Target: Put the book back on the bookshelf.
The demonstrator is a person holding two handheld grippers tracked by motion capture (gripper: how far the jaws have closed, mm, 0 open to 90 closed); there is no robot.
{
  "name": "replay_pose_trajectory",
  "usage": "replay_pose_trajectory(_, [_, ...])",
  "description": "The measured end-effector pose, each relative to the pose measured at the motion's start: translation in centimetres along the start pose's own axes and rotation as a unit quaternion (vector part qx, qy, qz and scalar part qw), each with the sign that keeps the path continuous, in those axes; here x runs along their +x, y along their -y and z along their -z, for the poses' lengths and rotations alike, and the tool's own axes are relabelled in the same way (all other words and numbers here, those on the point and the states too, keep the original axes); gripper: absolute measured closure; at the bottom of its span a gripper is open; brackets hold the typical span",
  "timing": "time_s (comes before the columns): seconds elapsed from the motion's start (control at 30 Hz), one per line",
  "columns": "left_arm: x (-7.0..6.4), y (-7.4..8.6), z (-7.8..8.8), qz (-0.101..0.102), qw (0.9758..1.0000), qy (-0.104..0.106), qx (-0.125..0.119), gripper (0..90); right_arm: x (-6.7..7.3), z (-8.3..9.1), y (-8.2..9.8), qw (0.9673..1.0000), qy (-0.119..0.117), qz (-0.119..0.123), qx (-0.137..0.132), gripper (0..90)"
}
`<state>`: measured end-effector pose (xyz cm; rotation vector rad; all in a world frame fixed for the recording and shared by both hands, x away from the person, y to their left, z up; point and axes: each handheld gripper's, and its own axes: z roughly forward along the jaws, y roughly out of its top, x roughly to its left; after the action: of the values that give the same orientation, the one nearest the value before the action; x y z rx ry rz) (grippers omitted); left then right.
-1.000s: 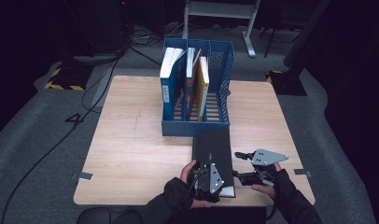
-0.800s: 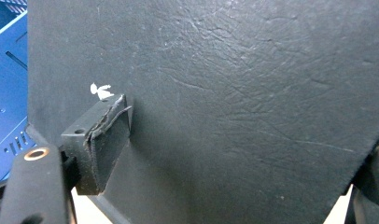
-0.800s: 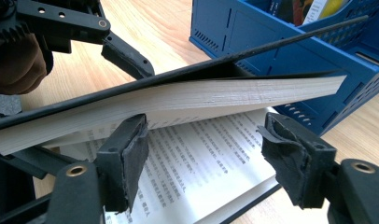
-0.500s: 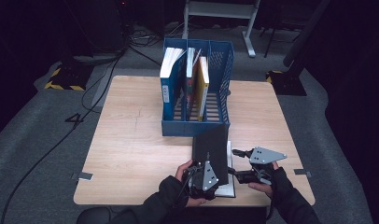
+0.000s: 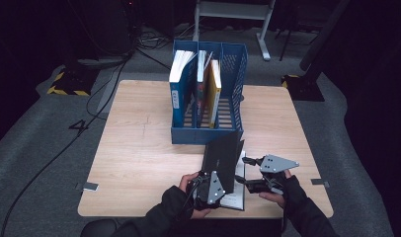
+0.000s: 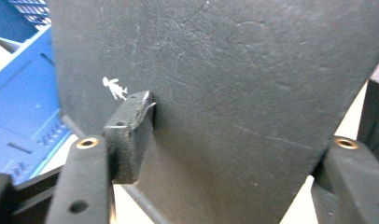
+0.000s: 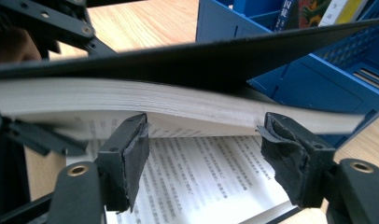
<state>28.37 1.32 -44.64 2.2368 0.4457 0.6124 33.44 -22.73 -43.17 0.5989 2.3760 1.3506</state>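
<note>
Books number four: three stand upright in the blue file rack, and one black-covered book lies open at the table's near edge. Left gripper has just been closing, cover between its jaws (one pad touching). Right gripper stands open at the page block, not pressing it.
</note>
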Motion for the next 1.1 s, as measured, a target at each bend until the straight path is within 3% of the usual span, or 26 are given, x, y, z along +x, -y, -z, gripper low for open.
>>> replay_pose_trajectory(0.1, [0.1,0.3,-0.1,-0.015,0.9999,-0.005,0.002,44.7,0.1,-0.3,0.3,0.9999,0.001,0.002,0.012,32.4])
replay_pose_trajectory(0.23, [0.2,0.4,-0.3,0.0,1.0,0.01,0.003,41.1,0.0,-0.3,0.9,0.9997,-0.002,-0.002,0.022,31.6])
replay_pose_trajectory(0.27, [0.4,0.5,-0.3,0.009,0.9994,0.032,0.003,39.2,-0.1,-0.2,1.0,0.9997,-0.003,-0.005,0.024,31.2])
replay_pose_trajectory(0.33, [0.8,0.7,-0.4,0.022,0.9985,0.051,0.002,32.2,-0.2,-0.1,1.5,0.9995,-0.007,-0.006,0.03,30.6])
replay_pose_trajectory(0.4, [1.3,1.0,-0.3,0.036,0.9959,0.083,-0.004,28.8,-0.3,0.0,2.0,0.9992,-0.008,-0.011,0.036,30.5])
replay_pose_trajectory(0.5, [1.4,1.5,-0.1,0.038,0.9938,0.105,0.001,25.2,-0.4,0.0,2.6,0.9987,-0.01,-0.011,0.049,30.1])
replay_pose_trajectory(0.6, [1.7,2.1,0.5,0.033,0.993,0.114,0.001,22.4,-0.3,0.1,3.0,0.998,-0.011,-0.006,0.063,29.2])
replay_pose_trajectory(0.7, [2.3,2.7,1.3,0.035,0.9924,0.118,-0.004,22.9,-0.3,0.1,3.7,0.9968,-0.007,-0.002,0.08,30.1])
replay_pose_trajectory(0.73, [2.7,3.0,1.6,0.037,0.9921,0.119,-0.008,23.1,-0.3,-0.1,4.2,0.9947,-0.003,0.007,0.103,30.6])
replay_pose_trajectory(0.83, [3.9,3.9,2.2,0.044,0.9927,0.112,-0.004,23.3,-0.4,-0.2,4.8,0.993,0.007,0.011,0.117,32.4])
replay_pose_trajectory(0.97, [5.7,5.3,1.9,0.054,0.9949,0.084,0.015,23.7,-1.4,0.2,5.4,0.9934,0.008,-0.031,0.11,34.7])
replay_pose_trajectory(1.1, [8.1,6.8,0.1,0.078,0.9939,0.063,0.047,24.7,-1.8,0.2,5.2,0.9933,0.011,-0.047,0.105,34.8])
